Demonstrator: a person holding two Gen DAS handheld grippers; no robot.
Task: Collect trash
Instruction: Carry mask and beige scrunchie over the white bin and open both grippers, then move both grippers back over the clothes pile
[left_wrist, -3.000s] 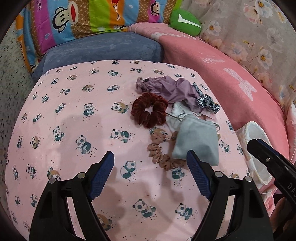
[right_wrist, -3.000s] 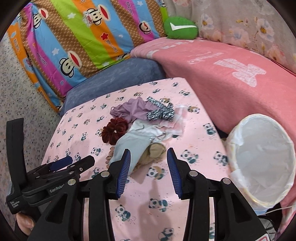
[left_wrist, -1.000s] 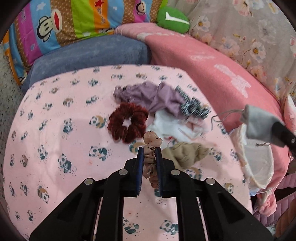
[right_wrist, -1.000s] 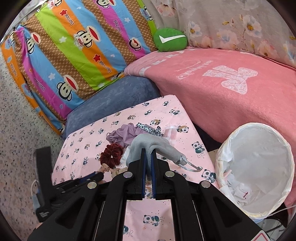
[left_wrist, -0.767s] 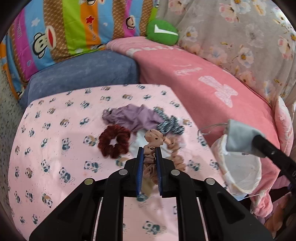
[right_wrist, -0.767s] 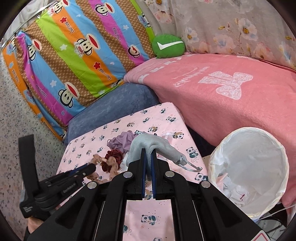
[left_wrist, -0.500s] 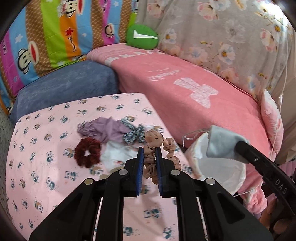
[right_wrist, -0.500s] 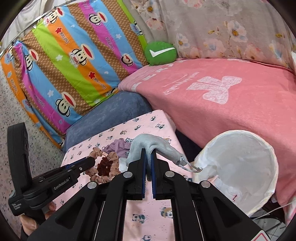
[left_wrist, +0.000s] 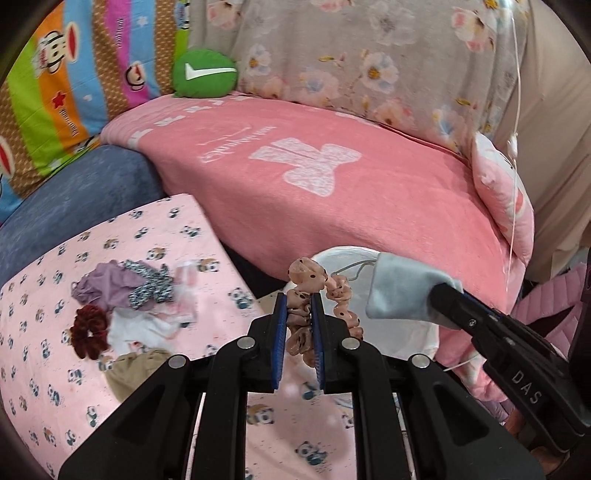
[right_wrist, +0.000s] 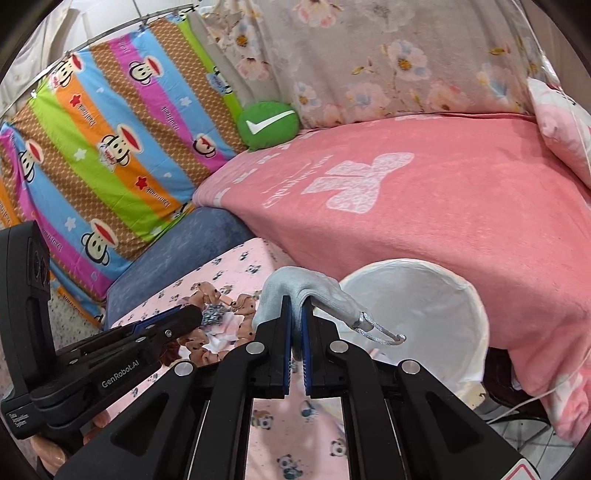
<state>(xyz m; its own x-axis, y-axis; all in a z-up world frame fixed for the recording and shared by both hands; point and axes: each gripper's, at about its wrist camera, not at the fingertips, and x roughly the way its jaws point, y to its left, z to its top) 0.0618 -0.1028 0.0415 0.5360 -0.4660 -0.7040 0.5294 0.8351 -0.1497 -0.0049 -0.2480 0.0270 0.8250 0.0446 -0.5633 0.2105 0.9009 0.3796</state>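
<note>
A beige scrunchie (left_wrist: 300, 284) with dark dots and a pale grey-blue pouch (left_wrist: 400, 291) are seen. The sheet (left_wrist: 44, 365) is pink with pandas, the blanket (left_wrist: 332, 177) salmon pink, the bin liner (right_wrist: 417, 306) white, and another scrunchie (left_wrist: 89, 331) maroon.

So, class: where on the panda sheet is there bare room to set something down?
Bare patches: the near sheet below the tan cloth, and the far strip beside the blue cushion. Crowded: the middle, around the maroon scrunchie and purple cloth.
</note>
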